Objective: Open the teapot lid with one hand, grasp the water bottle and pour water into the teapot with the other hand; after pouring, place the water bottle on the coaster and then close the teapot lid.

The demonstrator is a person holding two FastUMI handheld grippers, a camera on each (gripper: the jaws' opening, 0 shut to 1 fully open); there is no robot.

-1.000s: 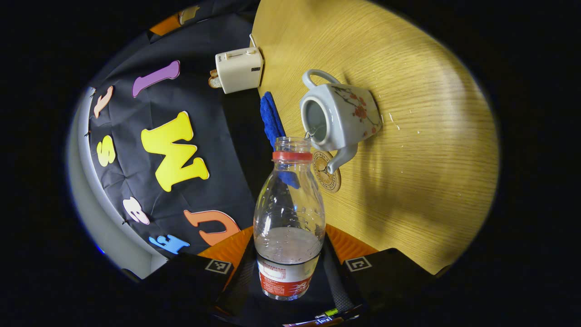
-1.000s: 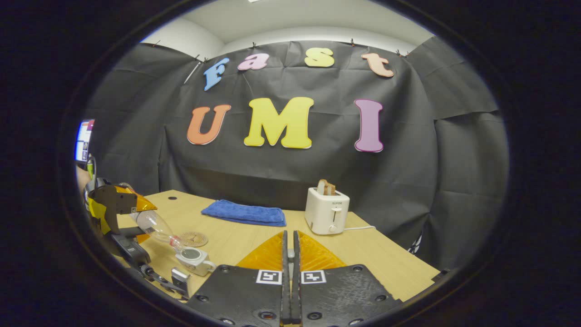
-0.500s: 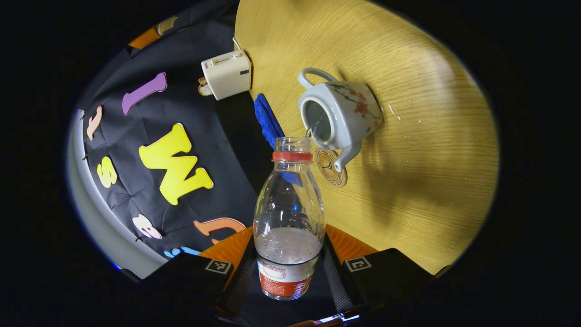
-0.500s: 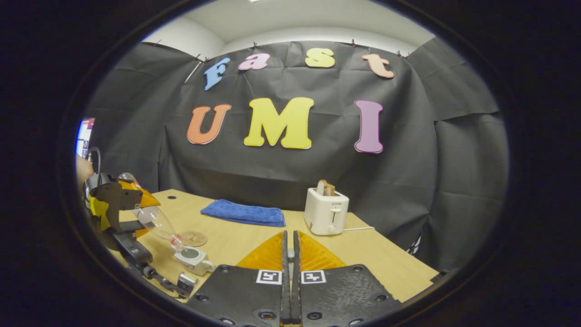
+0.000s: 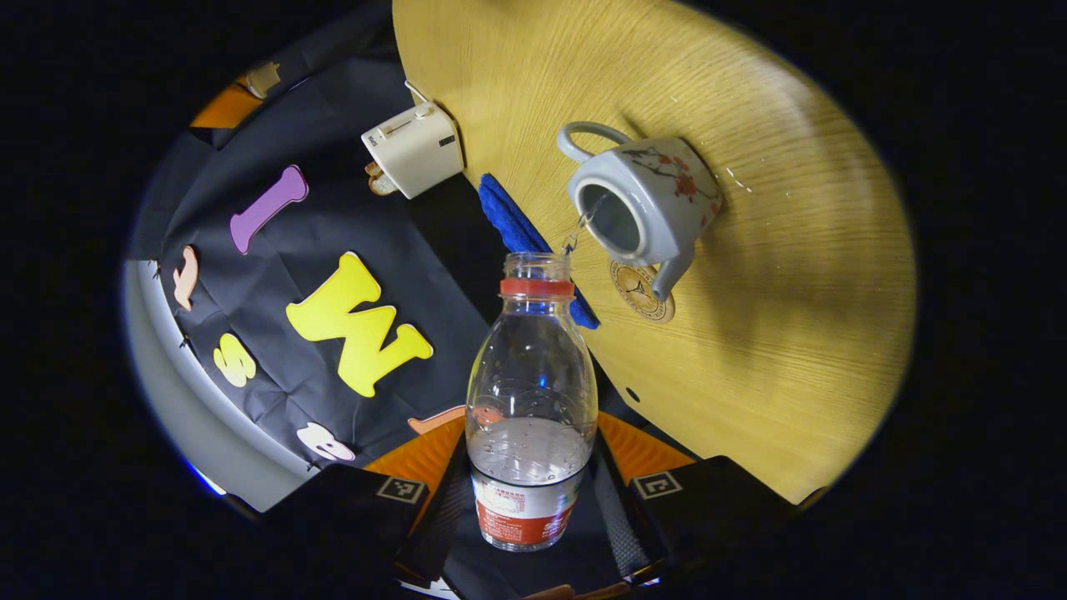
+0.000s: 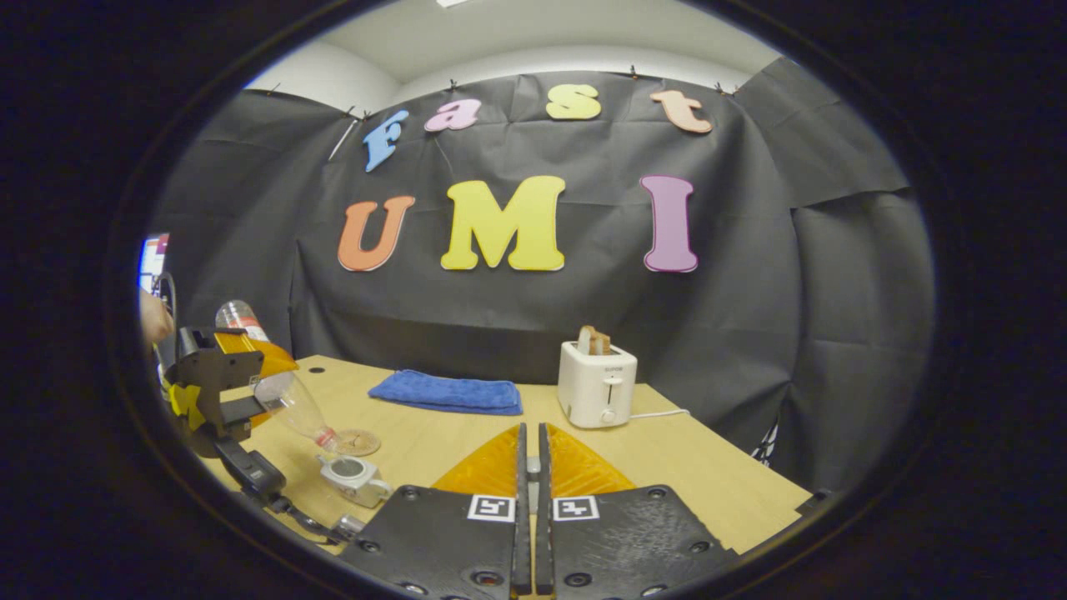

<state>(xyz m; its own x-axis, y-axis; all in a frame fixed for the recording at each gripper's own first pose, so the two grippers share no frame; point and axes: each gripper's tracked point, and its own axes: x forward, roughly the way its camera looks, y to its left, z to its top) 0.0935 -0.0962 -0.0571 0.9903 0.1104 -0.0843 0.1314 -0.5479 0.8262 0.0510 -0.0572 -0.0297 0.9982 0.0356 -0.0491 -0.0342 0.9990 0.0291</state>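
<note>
While tilted, water bottle (image 5: 532, 400) mouth-down toward teapot (image 5: 642, 204).

Light wooden table (image 6: 692, 467). On it: lidless white teapot (image 6: 354, 477), round coaster (image 6: 358, 442) just beside it, folded blue towel (image 6: 448, 392), white toaster (image 6: 596, 385) with bread.

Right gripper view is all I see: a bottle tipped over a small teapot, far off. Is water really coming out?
Observer: Yes. In the left gripper view, a thin stream runs from the mouth of the water bottle into the open teapot.
Operator: Is the bottle nearly empty?
Observer: No, some water still shows inside it, near the label.
Operator: Any pattern on the teapot?
Observer: Red blossoms on a dark branch are painted on its side.
</note>
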